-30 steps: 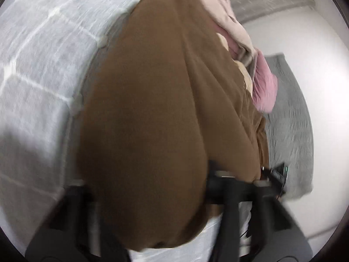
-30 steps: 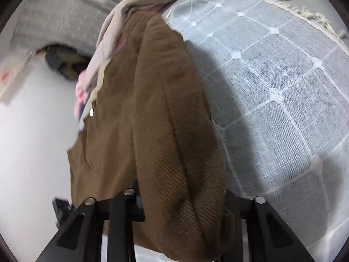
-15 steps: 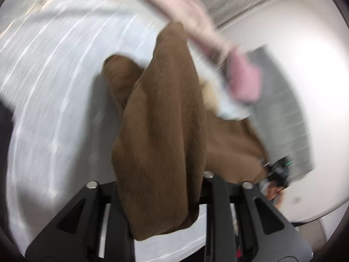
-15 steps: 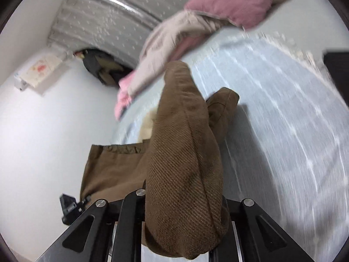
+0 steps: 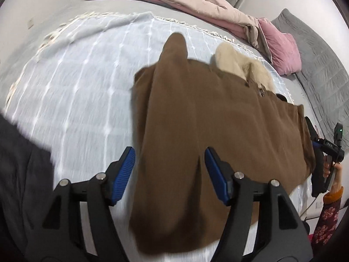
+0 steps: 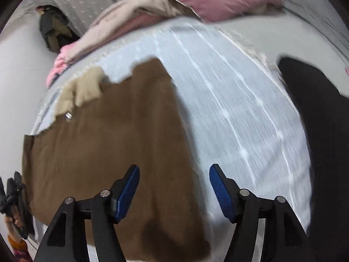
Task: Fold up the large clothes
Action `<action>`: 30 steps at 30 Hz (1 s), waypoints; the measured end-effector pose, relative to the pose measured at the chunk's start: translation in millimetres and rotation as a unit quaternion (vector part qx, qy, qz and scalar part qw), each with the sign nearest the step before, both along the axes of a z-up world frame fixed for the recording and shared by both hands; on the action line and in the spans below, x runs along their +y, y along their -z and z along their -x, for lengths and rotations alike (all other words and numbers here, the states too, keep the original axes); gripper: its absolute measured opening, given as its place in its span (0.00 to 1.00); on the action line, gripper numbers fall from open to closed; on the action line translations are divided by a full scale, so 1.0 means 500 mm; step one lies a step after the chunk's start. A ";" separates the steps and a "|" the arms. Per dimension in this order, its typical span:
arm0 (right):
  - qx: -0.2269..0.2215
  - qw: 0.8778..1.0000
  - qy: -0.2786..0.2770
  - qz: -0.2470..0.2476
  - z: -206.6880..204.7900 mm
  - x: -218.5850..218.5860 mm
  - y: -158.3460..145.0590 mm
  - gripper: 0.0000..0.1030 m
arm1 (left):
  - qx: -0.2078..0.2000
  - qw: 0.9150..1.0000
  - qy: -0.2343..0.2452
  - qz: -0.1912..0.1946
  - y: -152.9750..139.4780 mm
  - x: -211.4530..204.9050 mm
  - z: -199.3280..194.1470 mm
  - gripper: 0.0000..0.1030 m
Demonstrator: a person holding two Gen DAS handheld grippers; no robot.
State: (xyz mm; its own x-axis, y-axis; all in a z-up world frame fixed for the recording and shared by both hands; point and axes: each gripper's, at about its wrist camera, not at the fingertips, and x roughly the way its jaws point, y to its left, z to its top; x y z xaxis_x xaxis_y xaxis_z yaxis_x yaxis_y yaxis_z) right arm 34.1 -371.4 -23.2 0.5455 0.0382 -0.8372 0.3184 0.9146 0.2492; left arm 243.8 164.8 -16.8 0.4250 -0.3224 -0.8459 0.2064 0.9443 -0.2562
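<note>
Both grippers pointed steeply down over the bed. The left gripper (image 5: 170,172) had its jaws opening, blue pads clear of the brown coat (image 5: 207,120) lying under them. The right gripper (image 6: 174,187) was opening too, holding nothing. The coat lay on the pale checked blanket (image 6: 229,109). No writing was readable.
</note>
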 end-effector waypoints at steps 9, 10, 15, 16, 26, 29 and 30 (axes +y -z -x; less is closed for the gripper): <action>-0.081 0.993 0.052 0.072 -0.140 0.057 0.034 0.11 | -0.066 0.995 -0.073 -0.011 0.000 -0.035 -0.106 0.08; -0.116 0.988 0.061 0.084 -0.127 0.068 0.011 0.09 | -0.120 0.990 -0.080 -0.006 -0.036 -0.044 -0.077 0.08; -0.226 0.946 0.052 0.226 -0.116 0.146 -0.090 0.08 | -0.257 0.962 -0.087 -0.025 -0.140 -0.092 -0.048 0.08; -0.241 0.940 0.060 0.235 -0.134 0.143 -0.105 0.08 | -0.262 0.960 -0.098 -0.023 -0.146 -0.091 -0.069 0.08; -0.130 0.965 0.065 0.220 -0.396 0.068 0.054 0.12 | -0.172 0.968 -0.115 -0.142 0.083 -0.129 -0.302 0.14; -0.066 0.980 0.092 0.166 -0.421 0.018 0.135 0.25 | -0.116 0.974 -0.161 -0.113 0.113 -0.075 -0.333 0.26; -0.067 0.981 0.103 0.149 -0.413 0.004 0.137 0.35 | -0.111 0.970 -0.180 -0.116 0.108 -0.059 -0.335 0.32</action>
State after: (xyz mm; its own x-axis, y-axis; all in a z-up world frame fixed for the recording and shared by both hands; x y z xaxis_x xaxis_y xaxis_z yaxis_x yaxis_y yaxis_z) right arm 240.3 -369.6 -91.6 0.6224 -0.3212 -0.7138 0.4875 0.8725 0.0324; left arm 411.2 135.1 -70.8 0.6540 0.0698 -0.7532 -0.1223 0.9924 -0.0142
